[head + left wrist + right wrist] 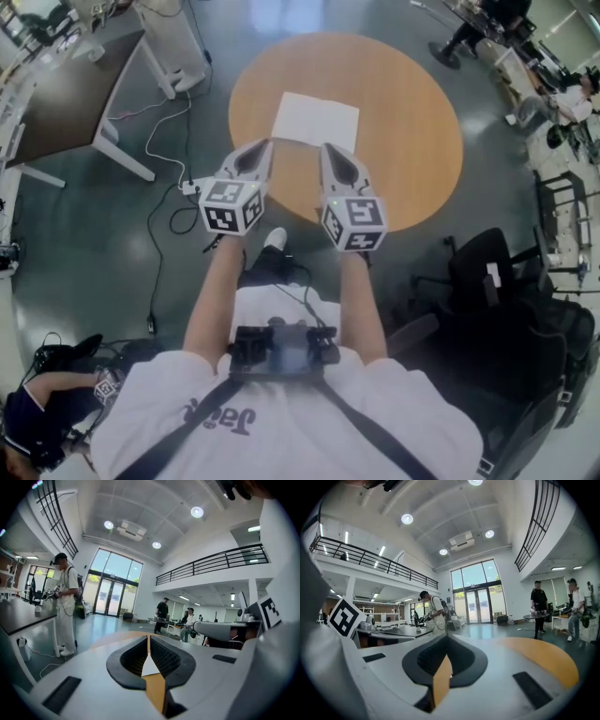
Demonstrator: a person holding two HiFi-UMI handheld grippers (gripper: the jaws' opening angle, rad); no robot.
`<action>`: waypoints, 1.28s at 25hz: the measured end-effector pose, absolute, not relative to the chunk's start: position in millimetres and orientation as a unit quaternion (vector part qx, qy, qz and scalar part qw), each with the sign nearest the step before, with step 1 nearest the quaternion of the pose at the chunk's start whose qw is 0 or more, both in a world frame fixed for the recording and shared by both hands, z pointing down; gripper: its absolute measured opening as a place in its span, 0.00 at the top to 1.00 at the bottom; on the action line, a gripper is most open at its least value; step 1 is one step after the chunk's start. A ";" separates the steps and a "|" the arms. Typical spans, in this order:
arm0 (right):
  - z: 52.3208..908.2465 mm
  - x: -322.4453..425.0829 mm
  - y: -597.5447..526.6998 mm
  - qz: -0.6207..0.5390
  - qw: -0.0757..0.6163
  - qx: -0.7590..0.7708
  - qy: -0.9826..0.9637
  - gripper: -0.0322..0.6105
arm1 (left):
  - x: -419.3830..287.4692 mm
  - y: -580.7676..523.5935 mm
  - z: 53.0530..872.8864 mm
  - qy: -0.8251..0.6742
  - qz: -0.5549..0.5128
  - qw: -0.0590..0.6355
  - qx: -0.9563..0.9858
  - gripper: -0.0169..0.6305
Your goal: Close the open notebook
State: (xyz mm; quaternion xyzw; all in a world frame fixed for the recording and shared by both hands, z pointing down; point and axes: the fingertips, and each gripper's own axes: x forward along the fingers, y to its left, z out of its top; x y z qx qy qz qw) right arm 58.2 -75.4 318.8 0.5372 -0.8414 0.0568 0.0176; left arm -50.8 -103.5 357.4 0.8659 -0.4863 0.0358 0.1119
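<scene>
Overall count: one round wooden table (pixel 412 141), one notebook (pixel 316 120), two grippers, two marker cubes. The notebook lies flat and white side up on the near half of the tabletop, a little left of centre, with bare wood all round it. Both forearms reach straight forward, side by side and near parallel. The left gripper (pixel 263 148) and right gripper (pixel 329 152) point at the table, about level. From the head view the left tip sits at the notebook's near-left corner and the right tip at its near edge; whether they touch it cannot be told. Each gripper's own view shows its jaws clenched together with nothing between them. A wide clear stretch of tabletop lies to the right. A desk (pixel 70 98) stands well off to the left, cables (pixel 169 155) trail across the floor between, and black chairs (pixel 487 272) stand near right.
</scene>
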 end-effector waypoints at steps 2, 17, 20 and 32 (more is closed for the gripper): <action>325.9 54.7 -89.6 0.066 0.023 0.537 -0.841 0.92 | -51.6 -118.0 370.0 -0.481 0.047 0.125 0.867 0.95; 398.0 40.8 -173.3 0.128 0.083 0.529 -0.835 0.92 | -56.3 -198.8 489.8 -0.456 0.124 0.242 0.847 0.95; 410.7 36.0 -190.3 0.139 0.097 0.529 -0.832 0.92 | -58.9 -211.9 508.9 -0.449 0.132 0.261 0.844 0.95; 450.2 11.2 -239.9 0.160 0.153 0.523 -0.823 0.92 | -63.3 -248.0 570.6 -0.413 0.162 0.314 0.840 0.93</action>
